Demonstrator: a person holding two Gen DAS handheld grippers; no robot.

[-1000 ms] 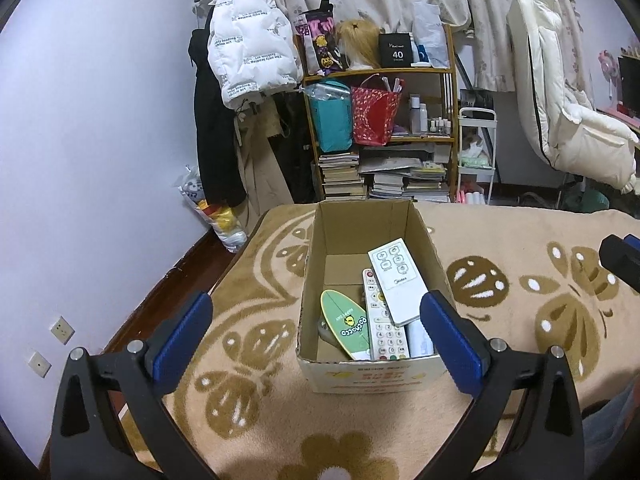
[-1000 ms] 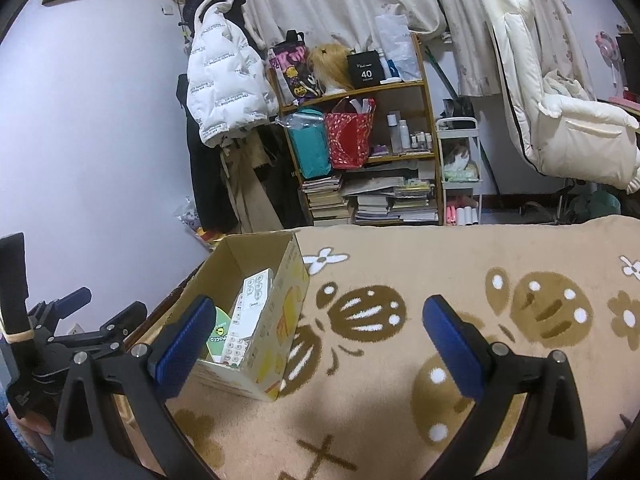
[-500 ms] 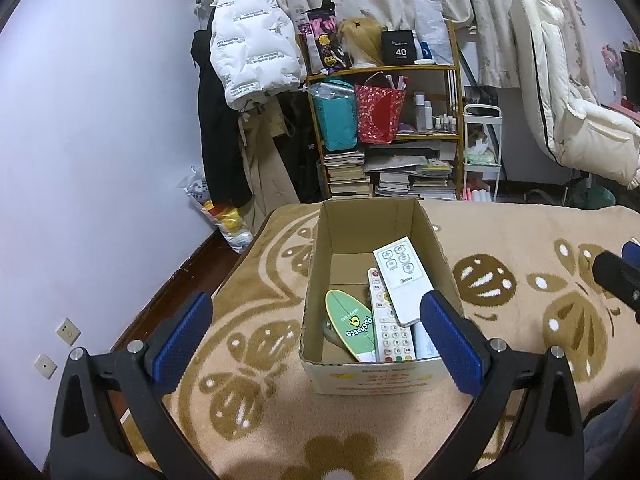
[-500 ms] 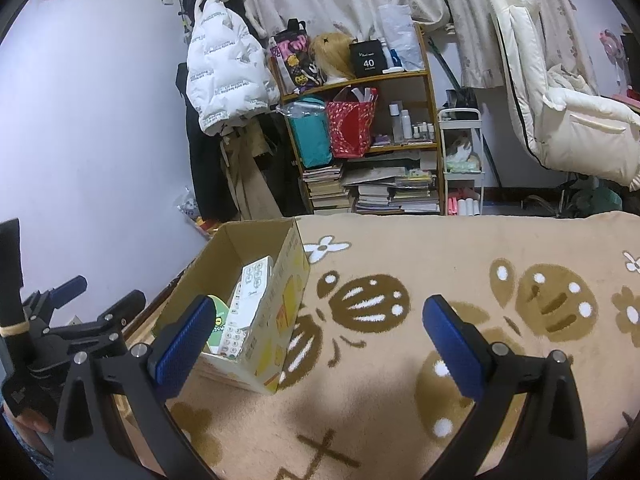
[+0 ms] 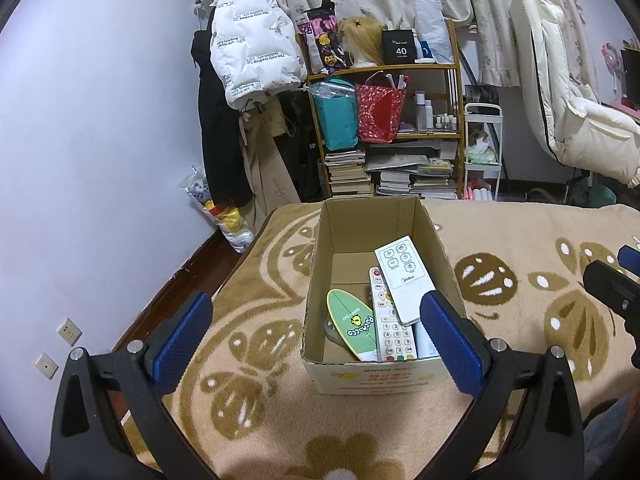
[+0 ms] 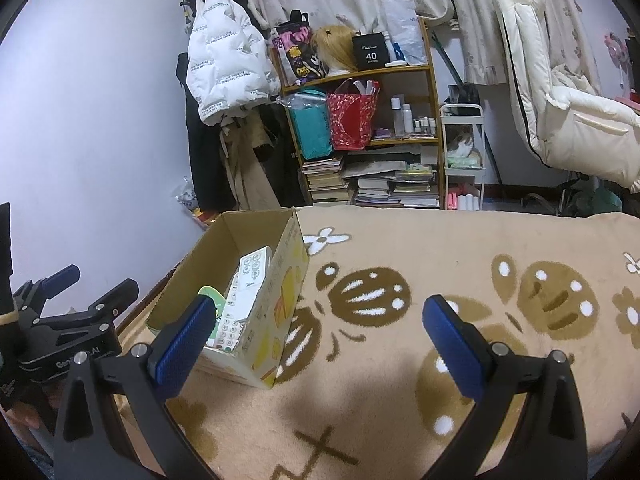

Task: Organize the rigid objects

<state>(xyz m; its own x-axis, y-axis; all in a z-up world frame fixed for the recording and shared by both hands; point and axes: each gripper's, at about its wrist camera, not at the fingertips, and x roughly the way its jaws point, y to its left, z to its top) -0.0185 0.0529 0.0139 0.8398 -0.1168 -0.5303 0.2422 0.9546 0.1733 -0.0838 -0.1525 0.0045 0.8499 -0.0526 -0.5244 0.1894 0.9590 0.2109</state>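
Both tongs released and empty: left gripper point(image 5: 316, 336), right gripper point(image 6: 318, 340). Two remotes point(image 5: 404, 276) and a green card point(image 5: 352, 324) inside the cardboard box point(image 5: 376, 376) on the patterned blanket point(image 6: 440, 248).

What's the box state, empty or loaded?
Loaded. The cardboard box stands open-topped and holds a wide white remote, a keypad remote and a green board-shaped item, all leaning inside.

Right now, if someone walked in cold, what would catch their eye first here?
Probably the open cardboard box on the brown patterned blanket, holding two white remotes and a green toy skateboard. Both open grippers, left and right, frame it, with a cluttered bookshelf behind.
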